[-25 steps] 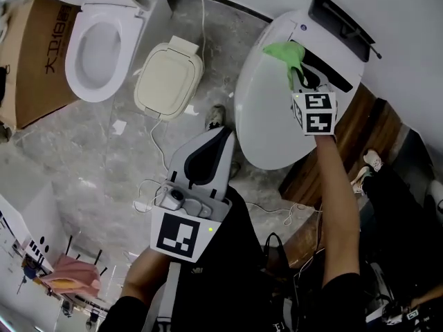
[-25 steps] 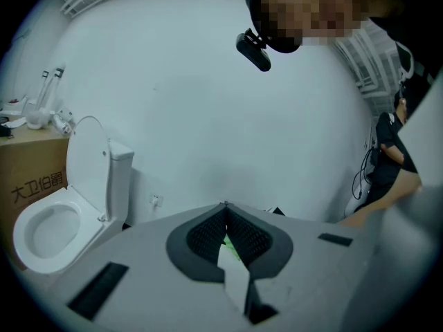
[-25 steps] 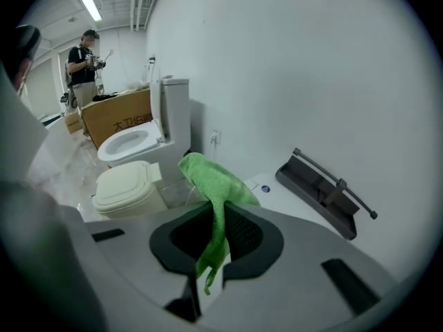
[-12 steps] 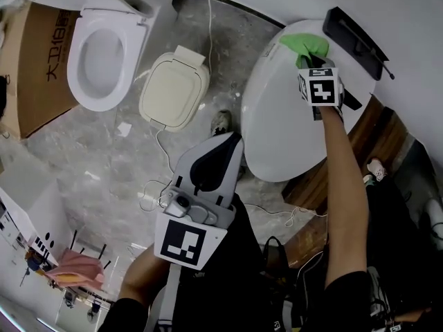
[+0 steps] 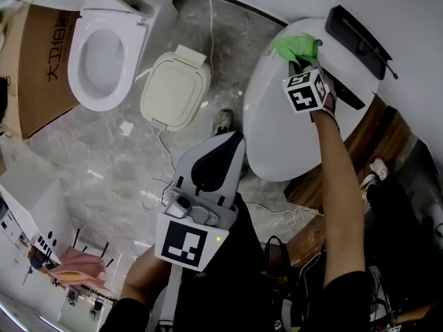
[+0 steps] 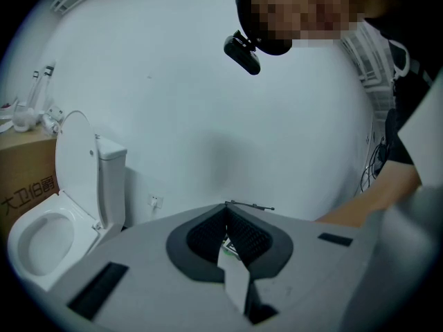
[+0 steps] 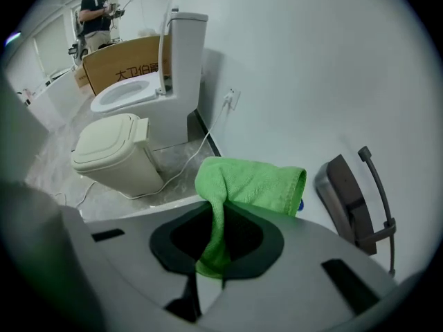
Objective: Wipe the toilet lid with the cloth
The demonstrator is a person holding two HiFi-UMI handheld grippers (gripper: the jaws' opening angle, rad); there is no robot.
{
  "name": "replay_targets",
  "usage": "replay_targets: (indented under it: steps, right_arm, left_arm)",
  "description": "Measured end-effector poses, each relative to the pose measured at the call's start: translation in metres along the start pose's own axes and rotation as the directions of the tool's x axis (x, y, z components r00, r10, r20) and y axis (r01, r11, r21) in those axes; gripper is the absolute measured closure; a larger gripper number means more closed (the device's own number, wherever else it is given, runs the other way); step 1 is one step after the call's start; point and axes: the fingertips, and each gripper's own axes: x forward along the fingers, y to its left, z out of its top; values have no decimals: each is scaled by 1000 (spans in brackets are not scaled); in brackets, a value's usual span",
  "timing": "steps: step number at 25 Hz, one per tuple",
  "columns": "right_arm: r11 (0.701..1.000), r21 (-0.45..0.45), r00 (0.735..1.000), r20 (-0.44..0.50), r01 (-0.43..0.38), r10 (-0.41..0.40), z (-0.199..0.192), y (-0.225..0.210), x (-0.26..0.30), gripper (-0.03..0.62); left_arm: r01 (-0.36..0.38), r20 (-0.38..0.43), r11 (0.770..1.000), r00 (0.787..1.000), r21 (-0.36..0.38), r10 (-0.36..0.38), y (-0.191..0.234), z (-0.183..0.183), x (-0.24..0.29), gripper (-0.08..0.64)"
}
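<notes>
The white toilet lid [image 5: 277, 126] fills the upper right of the head view. A green cloth [image 5: 296, 45] lies on its far end, by the hinge. My right gripper [image 5: 299, 66] is shut on the cloth and presses it to the lid. In the right gripper view the green cloth [image 7: 242, 189] hangs pinched between the jaws and spreads out ahead. My left gripper [image 5: 211, 163] is held low near my body, away from the lid, with its jaws shut and empty [image 6: 232, 254].
A dark control bar [image 5: 360, 37] sits behind the lid against the wall. A second white toilet [image 5: 100, 50] with its seat open stands at the upper left, with a cream bin [image 5: 176, 88] between them. Cables [image 5: 163, 178] trail on the grey floor. A cardboard box [image 5: 31, 61] is at far left.
My right gripper has carried the cloth further toward the hinge end of the lid, then slid slightly back left. The left gripper has barely moved.
</notes>
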Motion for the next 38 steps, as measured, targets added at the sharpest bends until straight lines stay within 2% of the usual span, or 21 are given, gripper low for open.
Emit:
replay_targets:
  steps: [6,14,23,29,38]
  right_arm:
    - [996,-87,1000,13,-15,16,-19,27,-6,546]
    - [992,-93,996,-14,-89,88,-51,79,-19,546]
    - [977,-166,991,-49,-130,123,-89,157,-36,546]
    - [957,-240,986,-72,-164,151,-121,215,-48,546]
    - [892,-397,975,-133,-218,179,-190,306,-74,546]
  left_arm:
    - [-12,0,1000,1000,2,12,-5,-9,-11,552]
    - [-13,27,1000,1000,-1,13,-25,-14,-37,552]
    - [-28,30,1000,999,-7,28,-46,-32,-78,552]
    - [-41,51,999,998,-6,41,-55,-41,-101,552]
    - [-51,53,999,997,7,50,-80,-59,-139,552]
